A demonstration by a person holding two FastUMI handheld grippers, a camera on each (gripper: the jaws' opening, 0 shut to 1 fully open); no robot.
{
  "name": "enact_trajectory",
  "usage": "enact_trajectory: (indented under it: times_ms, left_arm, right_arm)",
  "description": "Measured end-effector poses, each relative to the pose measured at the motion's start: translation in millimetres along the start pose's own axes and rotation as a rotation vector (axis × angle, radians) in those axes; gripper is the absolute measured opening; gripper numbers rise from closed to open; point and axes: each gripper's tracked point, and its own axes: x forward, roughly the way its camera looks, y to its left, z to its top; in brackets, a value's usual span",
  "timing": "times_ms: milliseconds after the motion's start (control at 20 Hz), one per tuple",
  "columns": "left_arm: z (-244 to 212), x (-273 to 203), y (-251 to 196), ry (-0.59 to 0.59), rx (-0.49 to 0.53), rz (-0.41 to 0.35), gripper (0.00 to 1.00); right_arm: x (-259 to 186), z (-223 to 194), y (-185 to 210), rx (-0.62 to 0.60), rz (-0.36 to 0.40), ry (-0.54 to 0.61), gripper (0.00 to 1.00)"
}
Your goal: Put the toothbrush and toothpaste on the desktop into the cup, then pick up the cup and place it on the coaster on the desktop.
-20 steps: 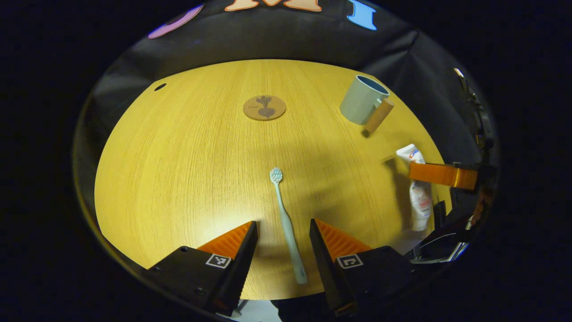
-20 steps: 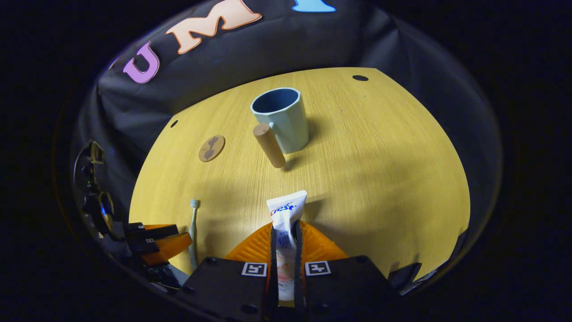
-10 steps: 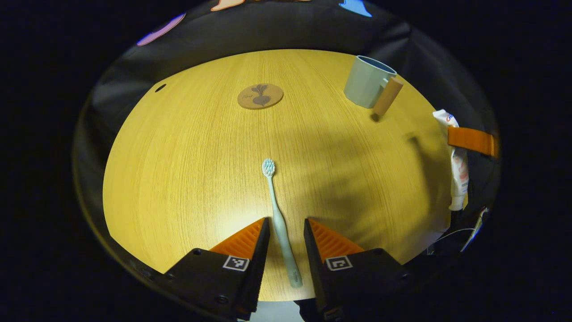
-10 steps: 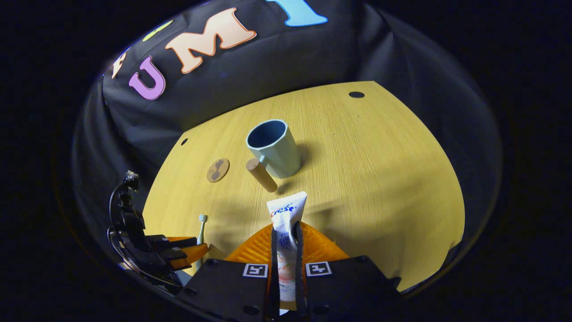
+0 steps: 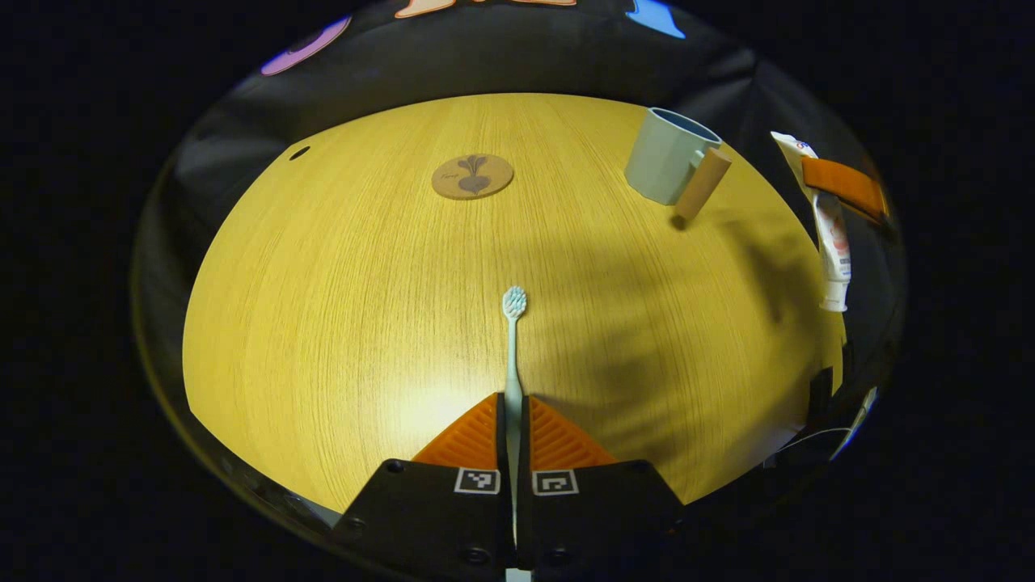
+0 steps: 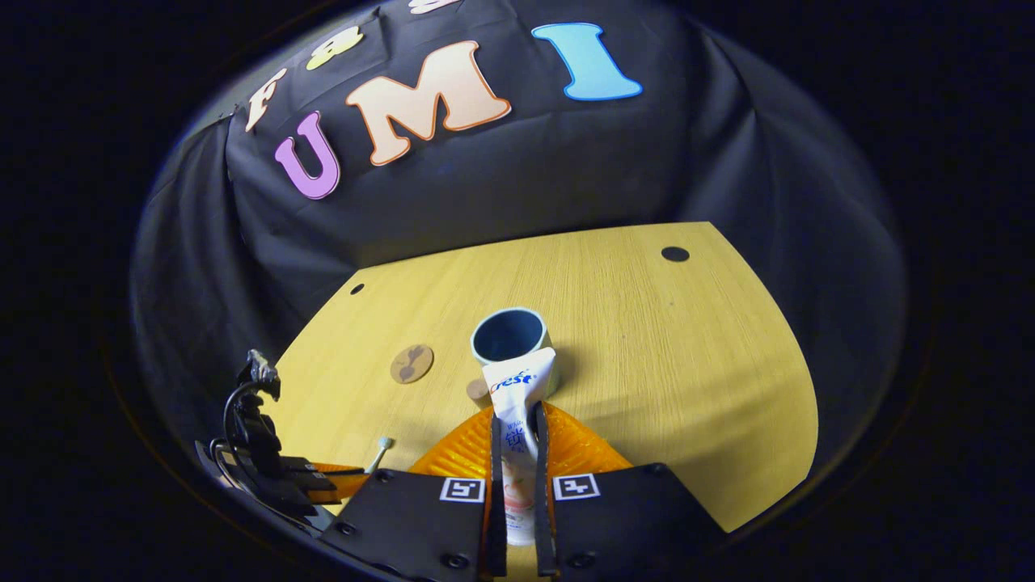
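My left gripper [image 5: 514, 408] is shut on the handle of the pale blue toothbrush [image 5: 513, 339], whose bristle head points away over the wooden desktop [image 5: 340, 307]. My right gripper [image 6: 516, 424] is shut on the white toothpaste tube [image 6: 516, 404] and holds it high above the desk, with the tube's flat end just in front of the cup [image 6: 509, 336]. In the left gripper view the pale green cup [image 5: 665, 156] with its wooden handle [image 5: 702, 186] stands at the far right, the lifted toothpaste tube [image 5: 831, 234] right of it. The round cork coaster [image 5: 472, 176] lies far centre.
The coaster [image 6: 411, 363] lies left of the cup in the right gripper view. Small dark holes [image 5: 299, 152] [image 6: 674, 254] mark the desk's far corners. The black cloth wall [image 6: 485, 186] closes the back of the desk. The left gripper's body [image 6: 275, 469] shows low left.
My left gripper has shut on the toothbrush handle. My right gripper has risen with the toothpaste tube, and the cup now sits farther below it.
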Motion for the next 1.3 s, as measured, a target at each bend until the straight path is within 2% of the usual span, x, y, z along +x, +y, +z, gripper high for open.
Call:
enact_trajectory:
  times_ms: [200,350,450,600,950,1300]
  left_arm:
    - [2,-1,-1,-0.050,-0.045,-0.014,0.00]
    - [28,-11,-3,-0.143,-0.107,-0.051,0.00]
    - [42,-13,-8,-0.192,-0.125,-0.078,0.00]
    - [59,-18,-12,-0.259,-0.128,-0.118,0.00]
    - [95,-32,-4,-0.394,-0.132,-0.208,0.00]
    - [133,-39,13,-0.484,-0.071,-0.245,0.00]
  right_arm:
    - [8,24,3,0.024,0.015,-0.079,0.16]
    - [22,77,21,0.019,0.057,-0.304,0.16]
    - [24,99,27,0.026,0.069,-0.396,0.16]
    - [33,124,24,0.016,0.037,-0.516,0.16]
    - [65,145,24,0.025,-0.001,-0.624,0.16]
    - [95,123,12,-0.013,-0.070,-0.584,0.16]
